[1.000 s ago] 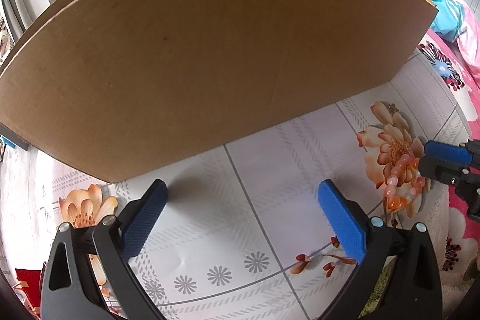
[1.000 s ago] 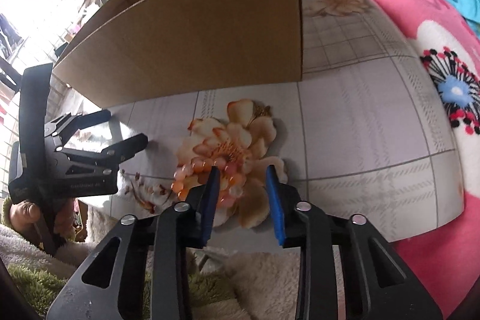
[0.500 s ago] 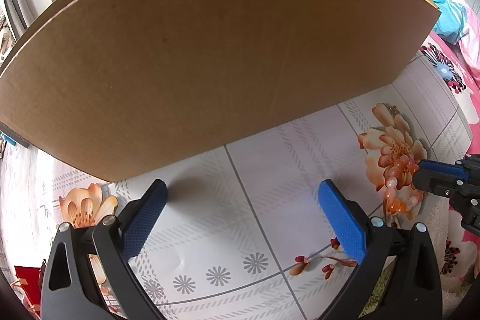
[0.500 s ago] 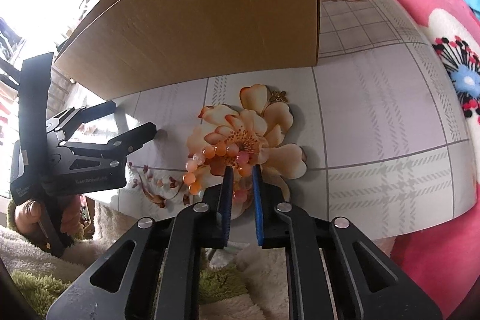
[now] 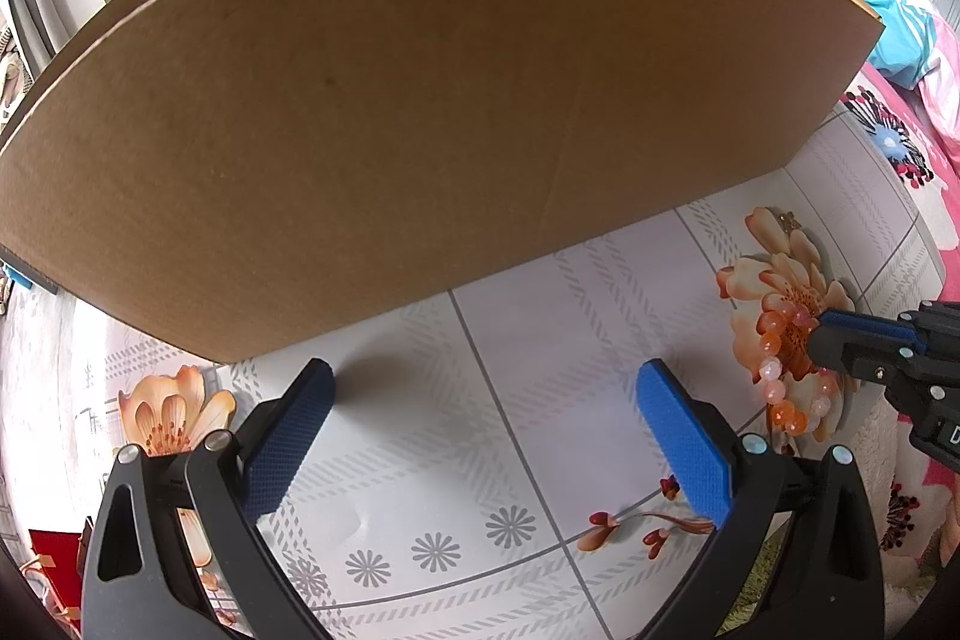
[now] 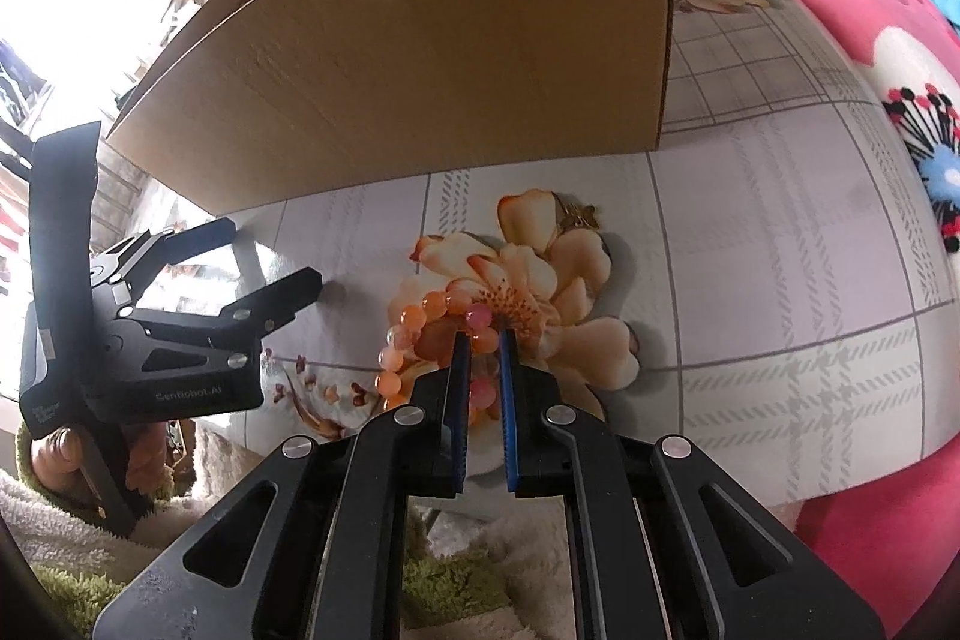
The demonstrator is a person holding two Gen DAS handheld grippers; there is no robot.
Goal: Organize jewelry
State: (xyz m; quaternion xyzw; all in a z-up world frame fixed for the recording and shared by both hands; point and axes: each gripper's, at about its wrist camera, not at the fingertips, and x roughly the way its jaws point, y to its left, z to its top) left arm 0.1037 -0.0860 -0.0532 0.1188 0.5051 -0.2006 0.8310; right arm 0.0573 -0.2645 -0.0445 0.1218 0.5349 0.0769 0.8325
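A bracelet of orange and pink beads (image 6: 414, 319) lies on a printed flower near the front edge of the tiled tabletop (image 6: 750, 250). My right gripper (image 6: 482, 334) is shut on its near side, with pink beads pinched between the blue pads. The left wrist view shows the bracelet (image 5: 774, 382) at the right edge, where the right gripper (image 5: 819, 331) grips it from the side. My left gripper (image 5: 486, 376) hangs wide open over bare tabletop with nothing between its fingers. In the right wrist view the left gripper (image 6: 273, 253) sits to the left of the bracelet.
A big cardboard box (image 5: 420, 100) stands just behind both grippers, its top open (image 6: 450, 40). A small gold trinket (image 6: 576, 214) lies beyond the bracelet. Pink floral bedding (image 6: 840, 10) borders the table on the right. A shaggy rug (image 6: 456, 580) lies below the front edge.
My right gripper's jaws have come together around the bracelet's beads and it has edged forward over the flower print. The left gripper has stayed still and open.
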